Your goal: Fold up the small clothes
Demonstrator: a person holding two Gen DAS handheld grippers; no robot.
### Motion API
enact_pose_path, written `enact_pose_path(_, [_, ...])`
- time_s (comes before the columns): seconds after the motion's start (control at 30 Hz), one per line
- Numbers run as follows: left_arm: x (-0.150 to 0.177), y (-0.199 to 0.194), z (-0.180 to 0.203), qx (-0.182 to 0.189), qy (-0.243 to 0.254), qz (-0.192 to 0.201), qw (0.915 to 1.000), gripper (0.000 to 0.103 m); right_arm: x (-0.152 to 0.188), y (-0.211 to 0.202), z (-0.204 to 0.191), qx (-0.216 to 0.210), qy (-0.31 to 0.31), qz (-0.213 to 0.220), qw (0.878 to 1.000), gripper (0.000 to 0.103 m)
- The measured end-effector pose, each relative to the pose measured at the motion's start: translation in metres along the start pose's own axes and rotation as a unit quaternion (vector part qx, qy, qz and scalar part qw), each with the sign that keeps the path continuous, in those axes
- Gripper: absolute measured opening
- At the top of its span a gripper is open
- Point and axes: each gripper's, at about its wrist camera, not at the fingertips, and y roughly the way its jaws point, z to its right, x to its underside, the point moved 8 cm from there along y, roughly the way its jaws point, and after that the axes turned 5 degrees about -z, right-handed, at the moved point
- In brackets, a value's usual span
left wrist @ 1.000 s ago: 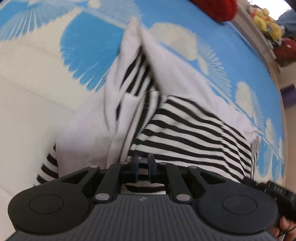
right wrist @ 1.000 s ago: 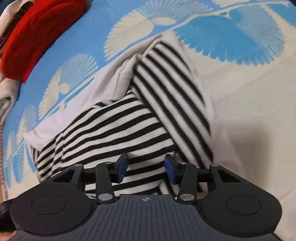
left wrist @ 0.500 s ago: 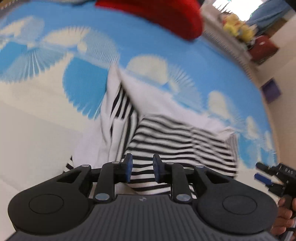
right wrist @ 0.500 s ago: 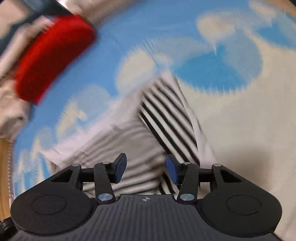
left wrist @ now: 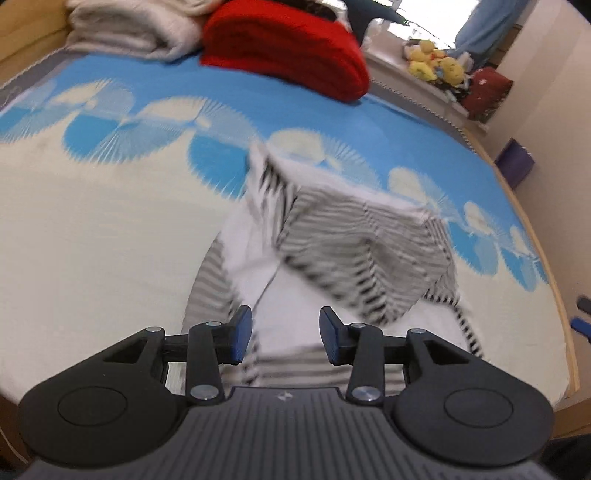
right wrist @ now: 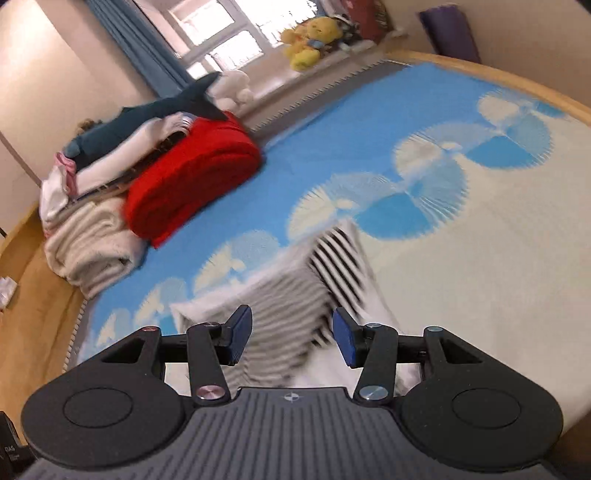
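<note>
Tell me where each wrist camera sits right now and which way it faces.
Left wrist: behind the left tool, angled down at the striped garment on the bed; its open fingers show, jaws just opening, nothing between.
Right wrist: behind the right tool, looking across the bed toward the window; open fingers show.
Shared: the garment, red blanket, yellow plush toys.

Striped garment [left wrist: 362,251]: soft knit cloth, matt. Bed cover [left wrist: 110,229]: printed woven cloth, matt, smooth. Red blanket [right wrist: 192,177]: thick fleecy cloth. Cream blanket [right wrist: 92,243]: fluffy pile. Bed frame [right wrist: 40,280]: smooth wood. Left gripper [left wrist: 286,334]: matt black plastic with metal rivets.
</note>
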Motion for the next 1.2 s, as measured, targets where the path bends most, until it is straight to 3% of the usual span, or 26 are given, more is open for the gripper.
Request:
enact_pose_path(0.13, [0.054,0.017,-0.025,-0.025,-0.021,-0.027,0.9991,0.042,0.053,-0.011,0.04,0.026,-0.018,-0.002,1.0,0.051])
enact_pose_path(0.2, [0.062,0.019,-0.029,-0.02,-0.021,-0.021,0.9994,0.042,0.08,-0.008,0.056,0.043,-0.036,-0.005,0.998,0.051])
enact_pose_path(0.33, [0.072,0.019,-0.039,-0.027,-0.043,-0.04,0.9979,0.042,0.118,0.014,0.072,0.068,-0.061,-0.058,0.994,0.049])
enact_pose_path(0.47, [0.078,0.024,-0.045,-0.006,-0.053,-0.035,0.998,0.042,0.131,0.025,0.074,0.081,-0.086,-0.069,0.991,0.05])
enact_pose_path(0.57, [0.093,0.047,-0.057,-0.002,-0.115,-0.072,0.9908,0.042,0.141,0.039,0.083,0.099,-0.072,-0.1,0.987,0.05])
enact_pose_path(0.63, [0.088,0.052,-0.051,0.019,-0.119,-0.06,0.991,0.047,0.145,0.049,0.086,0.098,-0.065,-0.114,0.986,0.05])
enact_pose_path(0.7, [0.083,0.053,-0.049,0.01,-0.117,-0.05,0.9919,0.066,0.15,0.059,0.092,0.115,-0.068,-0.125,0.983,0.051])
enact_pose_path(0.8, [0.079,0.058,-0.049,0.0,-0.129,-0.048,0.9904,0.084,0.158,0.07,0.099,0.128,-0.063,-0.144,0.979,0.055])
enact_pose_path(1.0, [0.083,0.081,-0.042,-0.01,-0.117,-0.085,0.9894,0.084,0.167,0.084,0.107,0.152,-0.057,-0.162,0.973,0.056])
enact_pose_path(1.17, [0.1,0.096,-0.052,-0.069,-0.106,-0.118,0.9849,0.083,0.17,0.085,0.112,0.166,-0.057,-0.164,0.971,0.058])
enact_pose_path(1.2, [0.103,0.096,-0.056,-0.079,-0.104,-0.123,0.9839,0.079,0.171,0.085,0.113,0.167,-0.056,-0.164,0.971,0.058])
